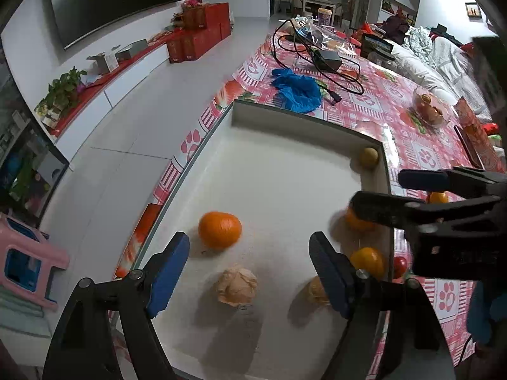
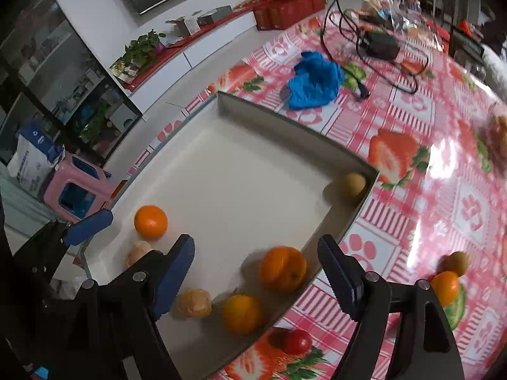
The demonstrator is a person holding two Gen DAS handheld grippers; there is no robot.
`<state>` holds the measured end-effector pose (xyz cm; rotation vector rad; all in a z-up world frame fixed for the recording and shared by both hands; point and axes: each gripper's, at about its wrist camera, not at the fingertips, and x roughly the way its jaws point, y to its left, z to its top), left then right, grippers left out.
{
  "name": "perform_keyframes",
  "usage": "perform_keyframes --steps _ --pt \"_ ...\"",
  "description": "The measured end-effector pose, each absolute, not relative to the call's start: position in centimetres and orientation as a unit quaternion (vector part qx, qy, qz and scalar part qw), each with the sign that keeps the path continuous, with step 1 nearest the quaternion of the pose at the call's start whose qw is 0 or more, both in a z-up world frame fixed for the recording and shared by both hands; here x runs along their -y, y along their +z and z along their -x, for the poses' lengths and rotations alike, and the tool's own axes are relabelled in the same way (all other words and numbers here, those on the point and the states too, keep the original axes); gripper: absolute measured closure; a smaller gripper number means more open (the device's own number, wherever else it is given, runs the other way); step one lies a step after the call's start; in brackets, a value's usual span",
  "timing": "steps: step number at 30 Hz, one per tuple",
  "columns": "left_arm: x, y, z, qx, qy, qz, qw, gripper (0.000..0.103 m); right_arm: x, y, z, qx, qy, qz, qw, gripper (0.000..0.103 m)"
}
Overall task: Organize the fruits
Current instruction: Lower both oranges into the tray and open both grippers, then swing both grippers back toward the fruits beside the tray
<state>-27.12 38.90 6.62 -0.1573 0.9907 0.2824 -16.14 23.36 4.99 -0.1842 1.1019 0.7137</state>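
From your left wrist, the left gripper point(image 1: 248, 272) hangs wide and empty over the white tray point(image 1: 285, 171), a pale husked fruit point(image 1: 237, 286) between its fingers and an orange point(image 1: 219, 230) at 11 o'clock, likely your next picks. The right gripper point(image 1: 374, 191) crowds the tray's 3 o'clock wall.

From your right wrist, its jaws gape, empty, around a second orange point(image 2: 283, 268). A red tomato point(image 2: 298, 341) waits outside at 6 o'clock; the blue glove point(image 2: 315, 79) and cable point(image 2: 380, 63) lie well clear.
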Motion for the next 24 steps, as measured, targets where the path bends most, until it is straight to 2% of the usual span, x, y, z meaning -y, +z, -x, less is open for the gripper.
perform_keyframes --steps 3,4,5,14,20,24 --pt "-38.1 7.2 27.1 -0.47 0.127 0.074 0.87 0.022 -21.9 5.9 16.1 -0.503 0.324 0.084 0.797 0.022" --pt "-37.8 7.3 27.1 -0.469 0.125 0.071 0.871 0.022 -21.3 6.1 16.0 -0.503 0.318 0.082 0.8 0.008" --pt "-37.4 7.5 27.2 -0.467 0.123 0.068 0.873 0.022 -20.3 6.3 15.9 -0.503 0.309 0.078 0.804 0.0" --pt "-31.3 9.3 27.7 -0.462 0.04 0.047 0.885 0.022 -10.2 5.2 14.9 -0.523 0.224 0.02 0.822 0.0" --pt "-25.2 7.4 29.0 -0.506 -0.037 0.068 0.859 0.022 -3.8 2.8 16.6 -0.539 0.168 0.02 0.825 0.0" --pt "-23.2 4.9 29.4 -0.522 0.006 0.064 0.851 0.022 -0.4 1.1 17.9 -0.543 0.131 0.034 0.829 0.0"
